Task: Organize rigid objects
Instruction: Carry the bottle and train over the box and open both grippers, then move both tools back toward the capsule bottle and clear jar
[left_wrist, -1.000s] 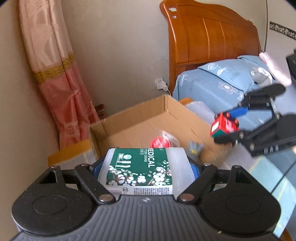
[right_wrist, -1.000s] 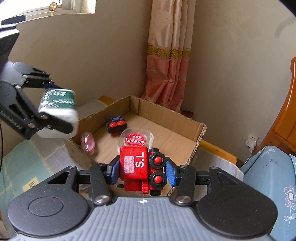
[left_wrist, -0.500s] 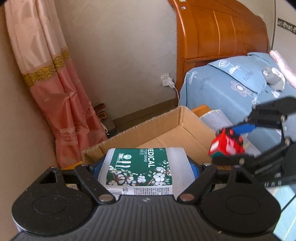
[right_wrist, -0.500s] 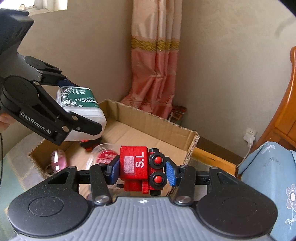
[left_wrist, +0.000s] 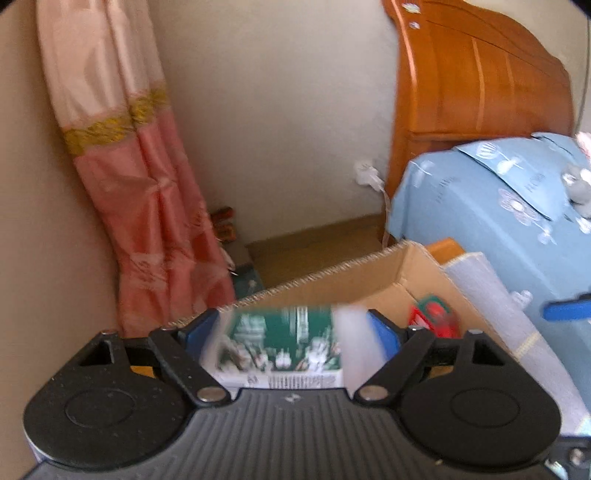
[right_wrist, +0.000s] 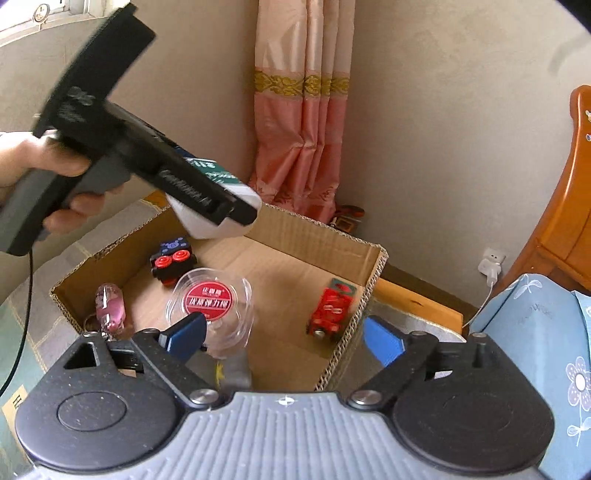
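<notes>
Having just been opened wide, the right gripper (right_wrist: 284, 332) is seen empty — the red toy train (right_wrist: 330, 308) is inside the cardboard box (right_wrist: 373, 280). The swab box (left_wrist: 280, 345), blurred, sits between the left gripper (left_wrist: 291, 332) jaws, which have just been opening, above the box.

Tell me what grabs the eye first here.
The open cardboard box in the middle, with a red toy train by its right wall. Above its left side the left gripper carries a green-and-white container; the right gripper stands open and empty.
</notes>
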